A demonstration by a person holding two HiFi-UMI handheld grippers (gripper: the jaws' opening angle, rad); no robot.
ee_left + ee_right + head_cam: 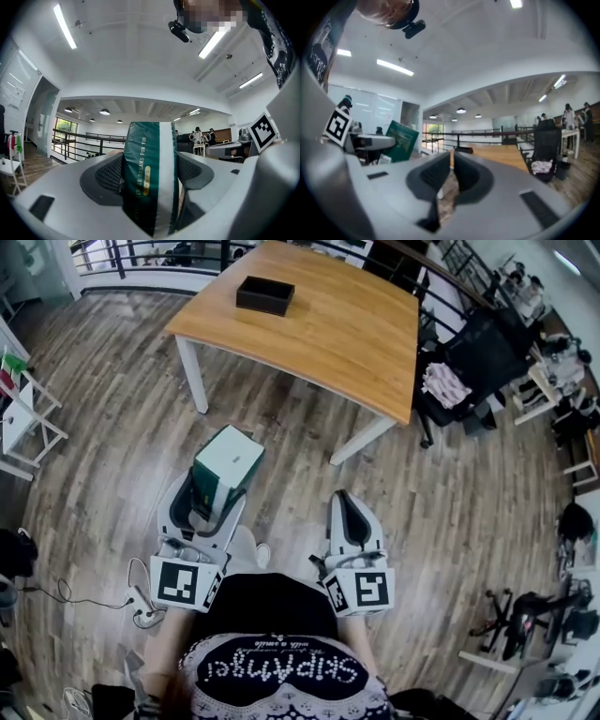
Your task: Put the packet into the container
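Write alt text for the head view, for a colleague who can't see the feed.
Seen from above, the left gripper grips a green and white packet, while the right gripper is shut and empty beside it. Ahead, across the wood floor, stands a wooden table with a black container near its far left corner.

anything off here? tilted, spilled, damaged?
Nothing stands out. The packet sits straight between the left gripper's jaws and looks undamaged. The black container rests flat on the table.
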